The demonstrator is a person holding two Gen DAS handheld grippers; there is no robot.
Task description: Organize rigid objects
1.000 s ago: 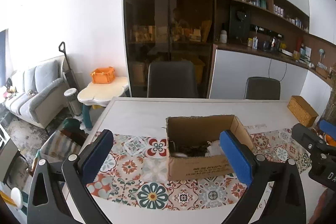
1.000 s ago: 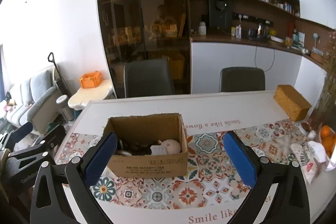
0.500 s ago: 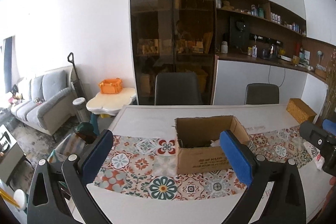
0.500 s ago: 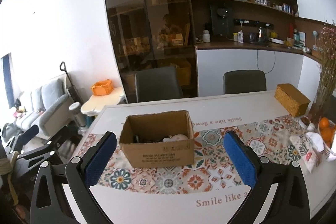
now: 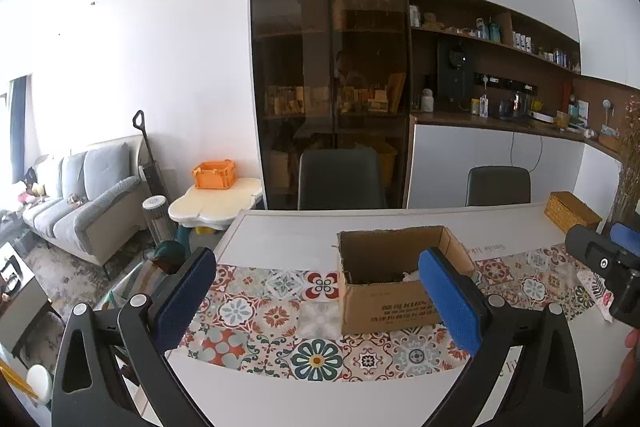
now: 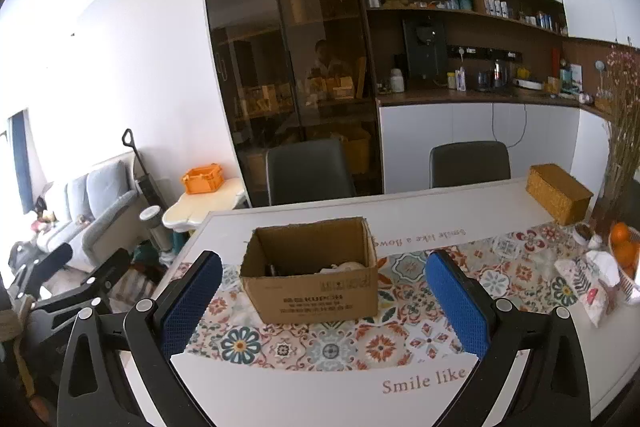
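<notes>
Cardboard box (image 6: 310,269) stands open-topped on the patterned runner (image 6: 332,341) of the white worktop (image 6: 460,215), ahead of both of your grippers and apart from them. Your left gripper (image 5: 318,301) has its fingers spread wide with nothing between the blue pads (image 5: 186,297); in the left wrist view its right pad overlaps the box's near right corner and hides it. Your right gripper (image 6: 324,305) is likewise spread wide and empty, held over the near edge of the worktop with the box framed between its pads.

Box contents are hard to make out: only a pale rounded object (image 6: 348,267) and some dark items (image 6: 276,270) show above the front wall, and the rest is hidden by the box walls. Printed text on the box front is too small to read fully.

At the right end of the worktop you see a woven box (image 6: 558,199), oranges (image 6: 622,243) partly cut off by the frame edge, and a patterned pouch (image 6: 580,285). The runner's lettering reads "Smile like" before your right finger cuts it off. In the left wrist view the right gripper (image 5: 610,261) enters at the right edge, only partly visible. Two dark chairs (image 5: 340,179) stand behind the worktop.
</notes>
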